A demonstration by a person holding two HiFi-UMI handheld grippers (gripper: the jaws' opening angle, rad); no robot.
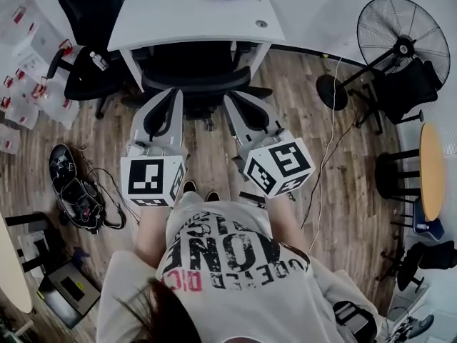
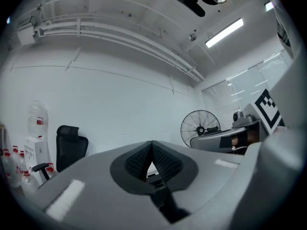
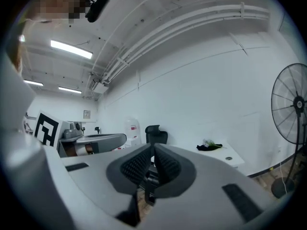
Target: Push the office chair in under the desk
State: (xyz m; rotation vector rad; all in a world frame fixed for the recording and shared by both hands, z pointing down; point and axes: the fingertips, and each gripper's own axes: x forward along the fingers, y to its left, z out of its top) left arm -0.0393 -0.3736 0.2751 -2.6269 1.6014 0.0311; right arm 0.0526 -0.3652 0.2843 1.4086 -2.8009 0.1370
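both claws are pinched fully together with nothing in them. in the head view the left gripper [image 1: 168, 98] and right gripper [image 1: 238, 104] sit side by side mid-frame. the office chair [image 1: 191, 59] is just above them at upper centre, looking already partly tucked under the white desk [image 1: 193, 13]. if it needs more, we'd press both closed tips evenly on the backrest [image 1: 196, 82] so it rolls straight instead of swivelling. we can't tell if the tips touch the backrest. the desktop hides the chair's front, and both gripper views mostly show wall [image 2: 120, 95].
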